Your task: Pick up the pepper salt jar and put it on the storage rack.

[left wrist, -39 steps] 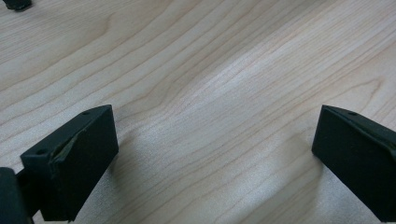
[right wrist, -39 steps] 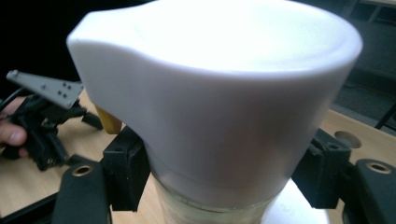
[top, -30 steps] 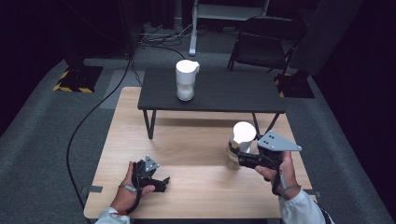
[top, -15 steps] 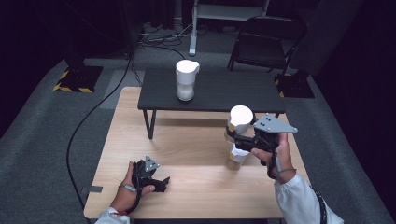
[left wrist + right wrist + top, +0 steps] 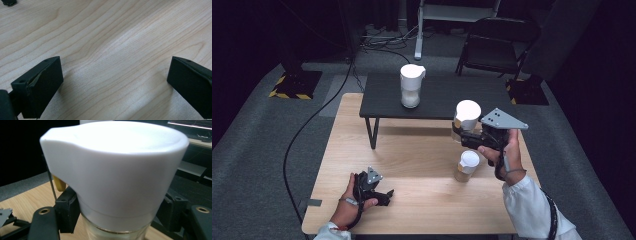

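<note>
My right gripper [image 5: 460, 135] is shut on a clear jar with a white spouted lid [image 5: 467, 116] and holds it upright above the wooden table [image 5: 412, 150]. In the right gripper view the lid [image 5: 117, 167] is close to the camera, with a black pad [image 5: 67, 212] pressing each side of the glass below it. A second white-lidded jar [image 5: 467, 166] stands on the wood just below and in front of the held one. At the near left, my left gripper [image 5: 379, 192] rests on the table, open; its jaws [image 5: 115, 85] stand wide over bare wood.
A low black table [image 5: 437, 97] stands across the far end of the wooden one and carries a third white-lidded jar [image 5: 411, 86]. A dark folding chair [image 5: 497, 45] is behind it. A cable [image 5: 302, 135] runs over the grey floor at left.
My right gripper has lifted the jar higher and a little farther from me, uncovering the second jar below it. The left hand has stayed put.
</note>
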Available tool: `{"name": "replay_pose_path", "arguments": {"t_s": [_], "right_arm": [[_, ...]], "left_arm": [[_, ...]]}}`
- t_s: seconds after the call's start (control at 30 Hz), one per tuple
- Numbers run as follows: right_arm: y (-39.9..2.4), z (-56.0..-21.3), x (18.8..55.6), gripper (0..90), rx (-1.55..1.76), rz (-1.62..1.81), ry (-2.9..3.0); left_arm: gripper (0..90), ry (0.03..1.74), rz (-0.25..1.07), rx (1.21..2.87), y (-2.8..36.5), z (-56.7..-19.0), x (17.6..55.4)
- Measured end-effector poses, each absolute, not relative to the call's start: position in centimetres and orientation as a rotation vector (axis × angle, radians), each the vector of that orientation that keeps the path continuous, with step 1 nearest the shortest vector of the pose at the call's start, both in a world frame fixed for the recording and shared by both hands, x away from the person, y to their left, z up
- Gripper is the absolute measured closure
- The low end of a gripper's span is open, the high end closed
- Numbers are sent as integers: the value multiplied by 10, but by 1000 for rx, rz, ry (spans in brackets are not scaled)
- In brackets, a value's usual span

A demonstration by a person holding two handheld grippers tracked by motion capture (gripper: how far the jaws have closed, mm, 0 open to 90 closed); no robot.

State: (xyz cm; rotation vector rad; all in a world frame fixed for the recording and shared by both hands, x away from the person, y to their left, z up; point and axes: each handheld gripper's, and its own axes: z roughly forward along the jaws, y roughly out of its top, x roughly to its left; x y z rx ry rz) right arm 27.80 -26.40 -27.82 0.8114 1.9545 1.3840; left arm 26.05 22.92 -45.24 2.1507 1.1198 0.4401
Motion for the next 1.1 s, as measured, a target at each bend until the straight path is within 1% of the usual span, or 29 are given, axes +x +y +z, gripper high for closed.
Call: {"name": "replay_pose_path", "arguments": {"t_s": [0.5, 1.1], "right_arm": [[-247, -259, 311, 297, 814, 1367, 1927], [-235, -262, 343, 297, 883, 1396, 1895]], "left_arm": [[0, 1118, 440, 2152, 229, -452, 261], [0, 1118, 440, 2153, 229, -452, 261]]}}
